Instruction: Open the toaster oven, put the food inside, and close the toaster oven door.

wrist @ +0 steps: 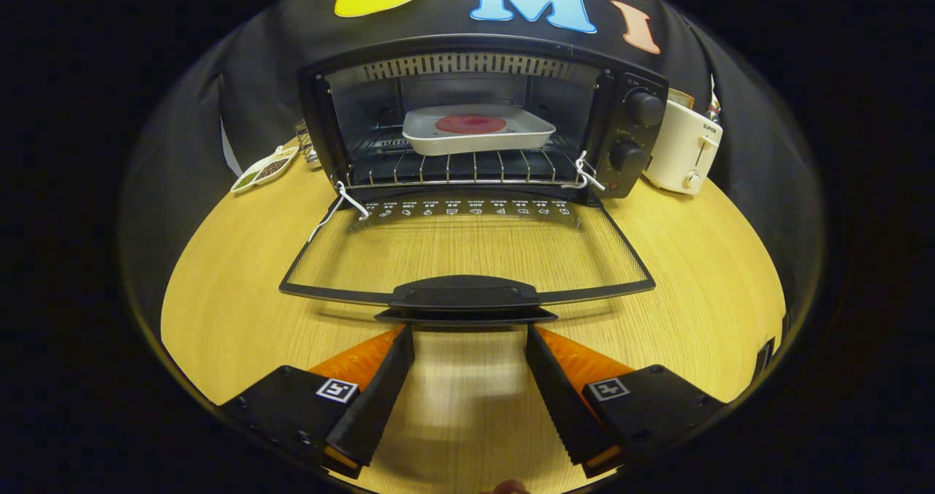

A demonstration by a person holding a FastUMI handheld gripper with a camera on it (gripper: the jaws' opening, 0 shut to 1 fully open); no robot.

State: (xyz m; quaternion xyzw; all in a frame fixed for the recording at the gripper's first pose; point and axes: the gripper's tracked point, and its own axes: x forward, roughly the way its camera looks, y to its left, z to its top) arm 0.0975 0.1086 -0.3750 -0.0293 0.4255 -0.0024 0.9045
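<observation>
The black toaster oven (482, 114) stands at the far side of the light wooden bench (219, 289), with its front facing the jaws. Its glass door with black frame (467, 249) is folded fully down and lies nearly flat over the bench. The black handle of the door (465, 294) is at the near edge. Inside, on the wire rack (453, 166), sits a white square tray (478, 130) with a round red piece of food (471, 123) in its middle. Two black knobs (637, 132) are on the right panel of the oven, one above the other. White strings (350, 200) are tied at both lower corners of the opening.

The gripper (469, 335) has its jaws wide apart and holds nothing. The fingertips are just before the door handle, one at each side of its middle, very close under its edge; whether they touch it, I cannot tell.

Right of the oven stands a cream-white toaster (683, 154). Left of it lies a small white dish with seeds (264, 169).
</observation>
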